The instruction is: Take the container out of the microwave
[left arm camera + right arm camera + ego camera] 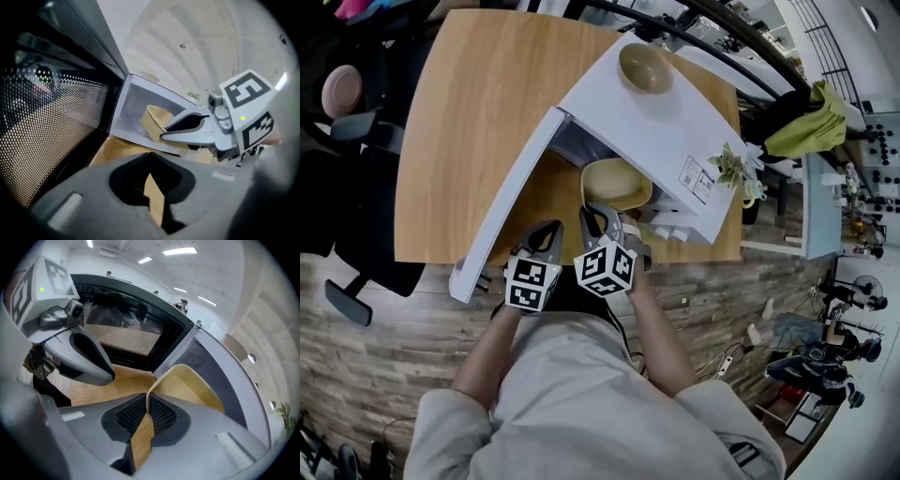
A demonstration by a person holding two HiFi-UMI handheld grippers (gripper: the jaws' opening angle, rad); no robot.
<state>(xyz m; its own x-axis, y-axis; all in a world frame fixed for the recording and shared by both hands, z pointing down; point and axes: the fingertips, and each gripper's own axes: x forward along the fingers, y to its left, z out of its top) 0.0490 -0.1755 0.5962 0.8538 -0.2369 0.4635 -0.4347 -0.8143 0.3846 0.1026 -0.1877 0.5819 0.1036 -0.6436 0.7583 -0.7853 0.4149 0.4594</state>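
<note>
Nearest the person, the left gripper (546, 234) hangs in front of the open door (511, 202). Its jaws are pressed together with nothing in them, and only a sliver of wooden table (478, 112) shows behind them. Just to its right, the right gripper (598, 214) has its jaws clamped on the near rim of the container (619, 183). In the right gripper view the thin edge runs straight between the ribbed black pads (133, 414). Both grippers carry cubes with black-and-white square markers, patterns only, no words.

Now the container itself: a pale yellow, shallow bowl, smooth and plain, with a thin curved rim and nothing printed on it. It sits at the mouth of the white microwave (675, 122), partly under the top edge. The door is swung wide to the left, with its dotted mesh window facing the left gripper's camera.

Farther back, a rectangular label (698, 178) sits on the microwave's top, its print too small to read. Beyond it a brownish bowl (645, 67) rests on the far end of that top.
</note>
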